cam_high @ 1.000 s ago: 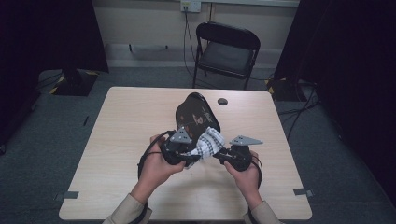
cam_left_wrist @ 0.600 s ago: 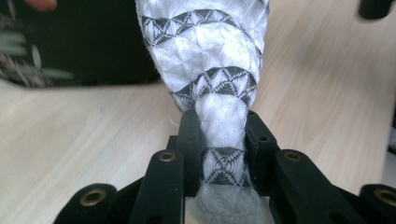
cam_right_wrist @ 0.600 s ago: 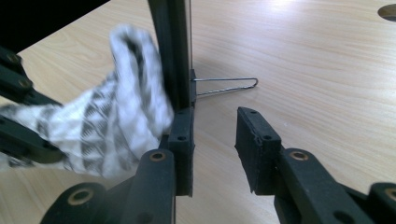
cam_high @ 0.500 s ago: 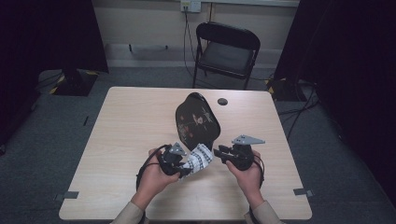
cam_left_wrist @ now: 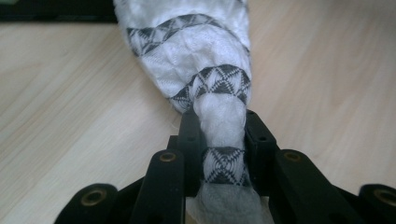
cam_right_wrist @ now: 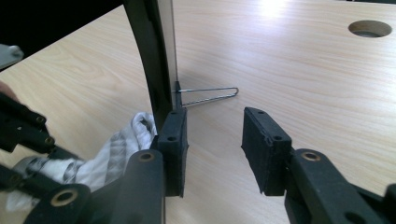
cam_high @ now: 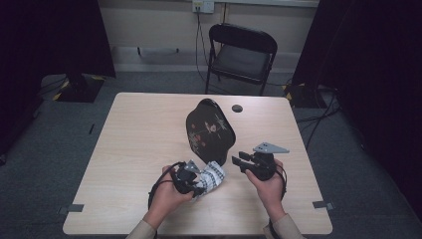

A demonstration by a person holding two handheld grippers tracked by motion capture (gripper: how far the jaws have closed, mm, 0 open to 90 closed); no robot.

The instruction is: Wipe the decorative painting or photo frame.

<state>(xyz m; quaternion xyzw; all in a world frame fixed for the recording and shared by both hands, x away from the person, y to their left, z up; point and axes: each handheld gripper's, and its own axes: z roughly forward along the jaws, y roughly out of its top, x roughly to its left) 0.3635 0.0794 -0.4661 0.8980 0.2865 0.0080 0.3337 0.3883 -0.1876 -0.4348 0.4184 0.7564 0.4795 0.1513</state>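
A black lacquered plate (cam_high: pixel 209 129) with a flower design stands upright on a thin wire stand (cam_right_wrist: pixel 210 95) at the middle of the table (cam_high: pixel 139 144). My left gripper (cam_high: pixel 201 179) (cam_left_wrist: pixel 219 126) is shut on a white cloth with grey triangle bands (cam_high: pixel 214 174) (cam_left_wrist: pixel 215 60), low over the table in front of the plate. My right gripper (cam_high: pixel 238 160) (cam_right_wrist: pixel 212 135) is to the right of the cloth. Its jaws have just been opening, with only bare table between them. Its left pad sits right by the plate's dark edge (cam_right_wrist: pixel 152 60).
A round cable hole (cam_high: pixel 237 108) (cam_right_wrist: pixel 369 28) lies behind the plate to its right. A black folding chair (cam_high: pixel 241 50) stands beyond the table's far edge. Dark curtains hang on both sides.
My left gripper has come down and toward the front edge with the cloth, away from the plate's face. My right gripper's jaws have spread apart.
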